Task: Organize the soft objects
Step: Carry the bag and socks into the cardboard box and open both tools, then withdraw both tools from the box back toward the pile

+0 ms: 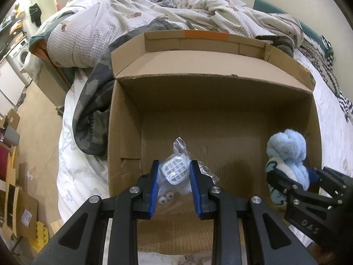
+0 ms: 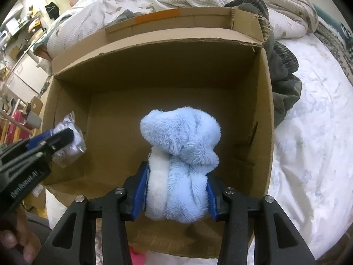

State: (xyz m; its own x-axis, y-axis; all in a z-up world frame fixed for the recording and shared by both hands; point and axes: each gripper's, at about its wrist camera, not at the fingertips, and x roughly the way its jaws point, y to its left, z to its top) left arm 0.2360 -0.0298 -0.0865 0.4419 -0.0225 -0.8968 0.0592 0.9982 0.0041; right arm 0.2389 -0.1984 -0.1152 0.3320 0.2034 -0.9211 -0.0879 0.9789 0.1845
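Right now you are at the placing step: both of your grippers hang over the open cardboard box (image 1: 220, 92) that sits on the bed (image 2: 308, 132), each carrying something to drop in. Your left gripper (image 1: 174, 172) is clenched on a clear plastic bag (image 1: 176, 167) with a small white gridded item inside, the blue pads pressing its sides, and the bag hangs above the near left part of the box floor. Your right gripper (image 2: 176, 190) grasps a rolled light-blue plush (image 2: 181, 154) with a white band along one side; its pads (image 2: 141, 190) sit against the fur on either side, and the plush stands above the near right part of the box. The box floor looks bare beneath both loads, so nothing is in the way. From here, the next move seems to call for lowering each load a little closer to the cardboard and then letting the jaws part, one side at a time, so the pieces land apart rather than on top of each other. Watch the bag: it is light and slippery, and it may cling to a pad when you let go, so open wide and lift straight up. The plush is springy and will likely unroll once freed; give it room away from the right wall of the box. Rumpled bedding (image 1: 154, 6) lies behind the box, clear of your path.
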